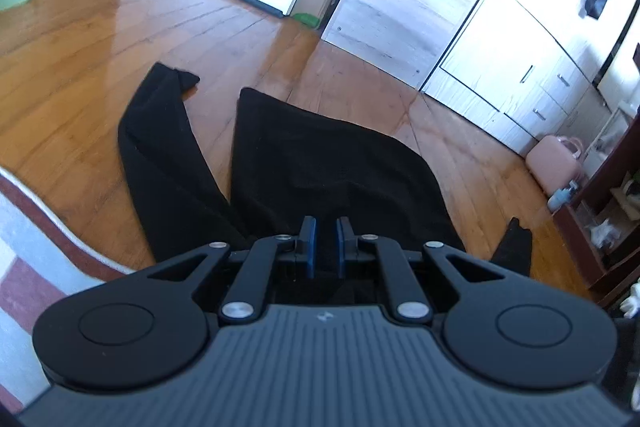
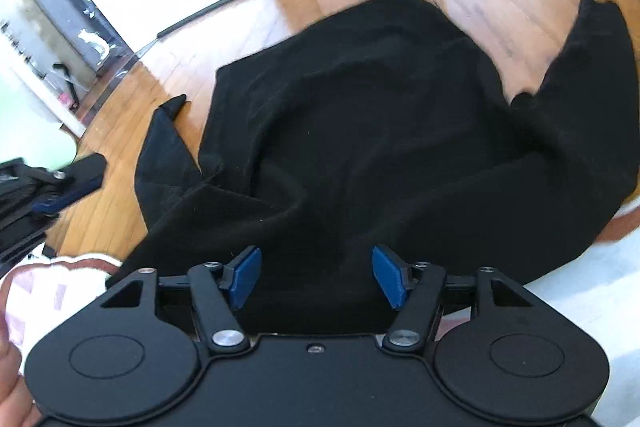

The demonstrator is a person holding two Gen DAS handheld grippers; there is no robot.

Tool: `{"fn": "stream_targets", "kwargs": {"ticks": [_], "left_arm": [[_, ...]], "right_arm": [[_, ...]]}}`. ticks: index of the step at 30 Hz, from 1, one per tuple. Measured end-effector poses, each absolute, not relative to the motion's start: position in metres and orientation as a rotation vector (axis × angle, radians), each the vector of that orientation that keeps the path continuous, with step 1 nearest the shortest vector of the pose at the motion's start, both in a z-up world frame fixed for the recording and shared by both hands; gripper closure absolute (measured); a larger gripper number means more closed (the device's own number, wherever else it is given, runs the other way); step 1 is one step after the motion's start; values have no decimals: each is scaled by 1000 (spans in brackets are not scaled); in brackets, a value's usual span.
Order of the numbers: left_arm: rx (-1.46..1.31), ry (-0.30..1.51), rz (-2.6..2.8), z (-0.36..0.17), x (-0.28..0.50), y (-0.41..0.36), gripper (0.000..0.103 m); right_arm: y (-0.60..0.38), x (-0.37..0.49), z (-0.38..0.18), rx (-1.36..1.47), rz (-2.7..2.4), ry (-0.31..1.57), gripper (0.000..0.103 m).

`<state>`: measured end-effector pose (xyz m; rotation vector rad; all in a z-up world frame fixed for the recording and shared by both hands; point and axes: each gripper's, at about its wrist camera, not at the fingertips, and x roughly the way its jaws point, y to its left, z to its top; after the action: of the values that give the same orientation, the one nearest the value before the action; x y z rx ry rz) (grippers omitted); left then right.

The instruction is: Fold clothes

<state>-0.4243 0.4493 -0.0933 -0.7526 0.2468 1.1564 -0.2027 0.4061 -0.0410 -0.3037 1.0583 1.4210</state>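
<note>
A black garment [image 2: 360, 131] lies spread on the wooden floor [image 1: 100, 39], its near edge reaching onto a pale rug with a dark red border [image 1: 36, 219]. In the right wrist view its body rumples into soft folds, one sleeve trailing to the left and the other rising toward the upper right; the cloth is so dark that seams, collar and hem are hard to tell apart, and the far edge is smeared by motion blur. The right gripper [image 2: 316, 275] hovers over the near part of the garment with its blue pads [image 2: 246, 277] spread wide and nothing pinched between them; whether the pads touch the fabric underneath cannot be told. In the left wrist view the left gripper [image 1: 323, 247] has its blue pads [image 1: 309, 247] drawn to a narrow gap. Black cloth lies right under and behind them, but black against black hides whether any fold is caught in that gap. The same gripper shows at the left edge of the right wrist view [image 2: 60, 191], blurred and partly cut off, low over the floor beside the left sleeve. Part of a hand [image 2: 12, 379] sits in the lower left corner, mostly out of frame. White cabinets [image 1: 500, 67] and a pink container [image 1: 556, 163] stand beyond, washed out by glare.
</note>
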Motion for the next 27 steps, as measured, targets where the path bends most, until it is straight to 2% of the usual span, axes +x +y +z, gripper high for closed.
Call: {"fn": "stream_targets", "kwargs": {"ticks": [3, 5, 6, 7, 8, 9, 10, 14, 15, 17, 18, 21, 23, 27], "left_arm": [[-753, 352, 1070, -93, -422, 446, 93], [-750, 436, 972, -94, -419, 440, 88], [-700, 493, 969, -93, -412, 434, 81], [-650, 550, 964, -92, -406, 429, 66], [-602, 604, 959, -92, -400, 424, 57], [-572, 646, 948, -94, -393, 423, 45], [-542, 687, 936, -97, -386, 421, 39], [-524, 829, 821, -126, -358, 431, 30], [-506, 872, 816, -136, -349, 437, 35], [-434, 940, 897, -151, -338, 455, 67], [-473, 901, 901, -151, -340, 465, 89], [-635, 712, 898, -145, -363, 487, 89], [-752, 563, 888, -139, -382, 499, 89], [-929, 412, 878, -146, -414, 512, 89]], "right_arm": [[412, -209, -46, -358, 1351, 1006, 36], [406, -206, -36, -416, 1280, 923, 36], [401, -200, -32, -421, 1291, 913, 36], [396, -190, -28, -414, 1325, 920, 37], [389, -183, -24, -406, 1360, 941, 37], [383, -179, -22, -394, 1393, 961, 37], [375, -176, -21, -387, 1428, 980, 37], [365, -187, -20, -393, 1561, 1046, 37], [366, -193, -21, -406, 1592, 1046, 37], [367, -211, -24, -492, 1587, 953, 39], [370, -220, -27, -536, 1594, 874, 39], [378, -241, -34, -630, 1598, 641, 39], [380, -244, -35, -595, 1569, 569, 39], [383, -258, -34, -552, 1560, 473, 39]]}}
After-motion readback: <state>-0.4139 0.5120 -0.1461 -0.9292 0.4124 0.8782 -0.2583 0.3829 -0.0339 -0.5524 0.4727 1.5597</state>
